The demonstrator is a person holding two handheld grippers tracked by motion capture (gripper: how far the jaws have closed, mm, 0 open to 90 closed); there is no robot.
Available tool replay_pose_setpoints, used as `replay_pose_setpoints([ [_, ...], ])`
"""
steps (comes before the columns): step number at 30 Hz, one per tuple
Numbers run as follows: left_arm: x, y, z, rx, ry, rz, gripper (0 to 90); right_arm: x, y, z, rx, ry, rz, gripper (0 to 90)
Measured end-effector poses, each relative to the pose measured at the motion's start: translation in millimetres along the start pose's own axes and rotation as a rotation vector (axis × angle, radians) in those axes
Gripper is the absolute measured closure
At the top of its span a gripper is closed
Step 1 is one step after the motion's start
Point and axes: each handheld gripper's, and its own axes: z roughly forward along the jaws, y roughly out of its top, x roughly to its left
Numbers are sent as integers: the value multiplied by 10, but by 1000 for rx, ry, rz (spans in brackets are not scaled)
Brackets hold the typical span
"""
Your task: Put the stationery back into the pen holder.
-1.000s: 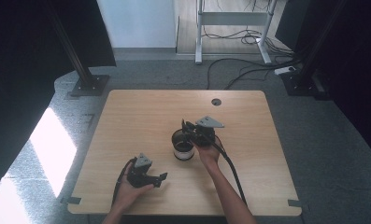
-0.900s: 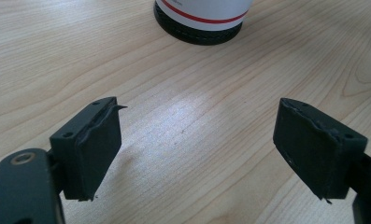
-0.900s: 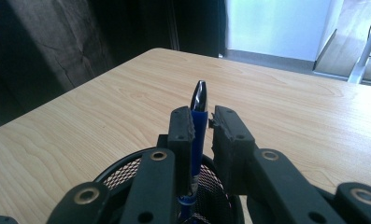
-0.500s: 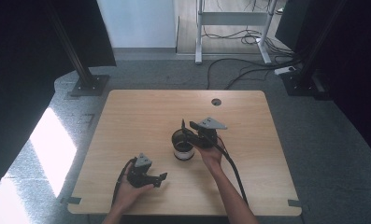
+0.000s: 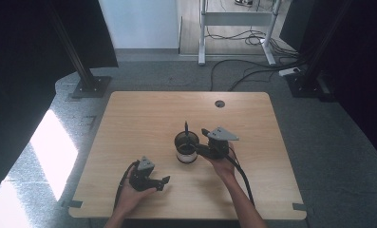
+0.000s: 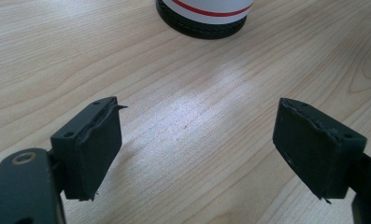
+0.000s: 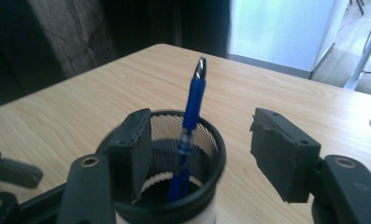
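Right tongs (image 5: 200, 141) are up against the right side of the mesh pen cup (image 5: 186, 148), which stands a little below the centre of the worktop (image 5: 143, 118). Their jaws have just been opening, and now they stand spread. From the right gripper view (image 7: 202, 149) you look straight over the cup's (image 7: 211, 140) black rim. One pad overlaps the near edge of the rim, the other hangs clear to the side. The blue pen (image 7: 192, 102) rises in the gap between them, touched by neither. It sits inside the cup, leaning a little, dark tip upward, well above the rim. In the high view the pen (image 5: 186, 129) shows as a thin dark stick poking out of the cup towards the far edge of the worktop.

Over to the left tongs (image 5: 163, 183) — low near the front edge of the worktop, cradled in the person's left hand (image 5: 129, 197), well apart from the cup. In the left gripper view (image 6: 197, 135) the two pads stand spread with bare wood between them, pinching nothing. Further along that line the base of the cup (image 6: 202, 18) shows a black foot and a red band on white above it.

The person's right hand (image 5: 221, 166) carries the right tongs, cable trailing back along the forearm.
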Motion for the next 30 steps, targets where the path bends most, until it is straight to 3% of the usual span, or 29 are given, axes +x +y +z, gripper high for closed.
replay_pose_setpoints([
  [12,5,-14,20,10,5,4,158,-92,-288,-336,43,-28,21,336],
  [23,2,-27,49,22,10,8,159,-290,-636,-629,107,-79,58,333],
  [30,8,-27,42,21,16,7,158,-342,-637,-695,96,-103,64,331],
])
